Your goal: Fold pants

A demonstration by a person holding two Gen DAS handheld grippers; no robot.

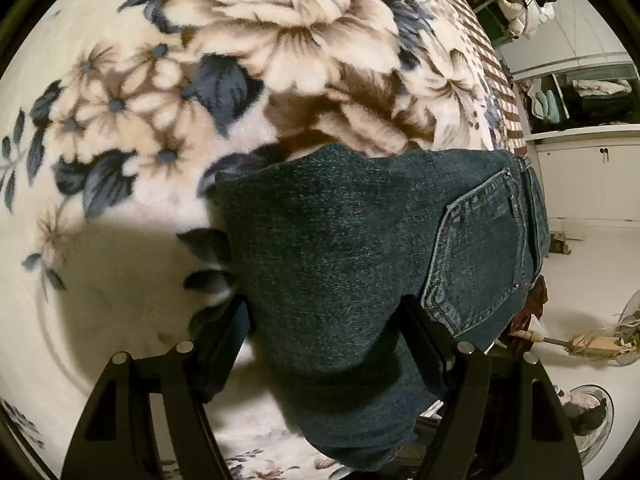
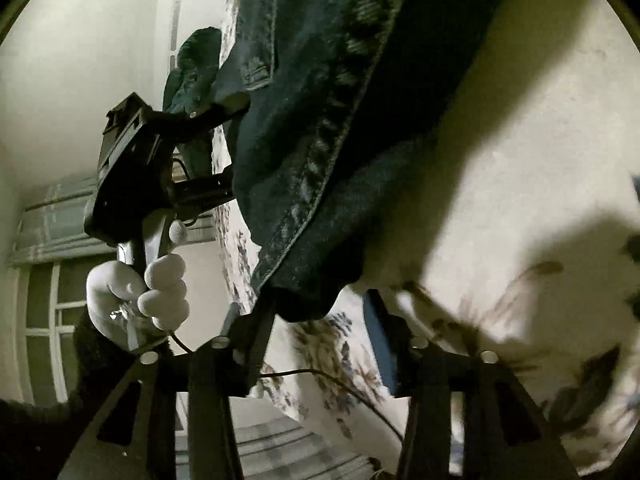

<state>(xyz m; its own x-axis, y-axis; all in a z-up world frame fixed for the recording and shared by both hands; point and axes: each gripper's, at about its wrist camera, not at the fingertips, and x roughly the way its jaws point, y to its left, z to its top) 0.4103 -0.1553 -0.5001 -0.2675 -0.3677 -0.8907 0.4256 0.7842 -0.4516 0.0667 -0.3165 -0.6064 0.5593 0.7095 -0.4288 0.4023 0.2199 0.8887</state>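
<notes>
Dark blue jeans (image 1: 340,240) lie folded on a floral blanket (image 1: 168,100), back pocket to the right. In the left wrist view my left gripper (image 1: 326,316) has a thick fold of the denim filling the gap between its fingers, and that end hangs raised above the blanket. The right wrist view shows the same left gripper (image 2: 228,148) clamped across the jeans' edge, its handle held by a white-gloved hand (image 2: 160,292). My right gripper (image 2: 320,316) stands open under the lower end of the jeans (image 2: 312,184); the denim hangs between its fingers without the pads pressing on it.
The bed's edge runs down the right of the left wrist view, with white cabinets (image 1: 580,176), floor and a standing fan (image 1: 628,320) beyond. In the right wrist view a window (image 2: 48,300) and pale walls sit at the left.
</notes>
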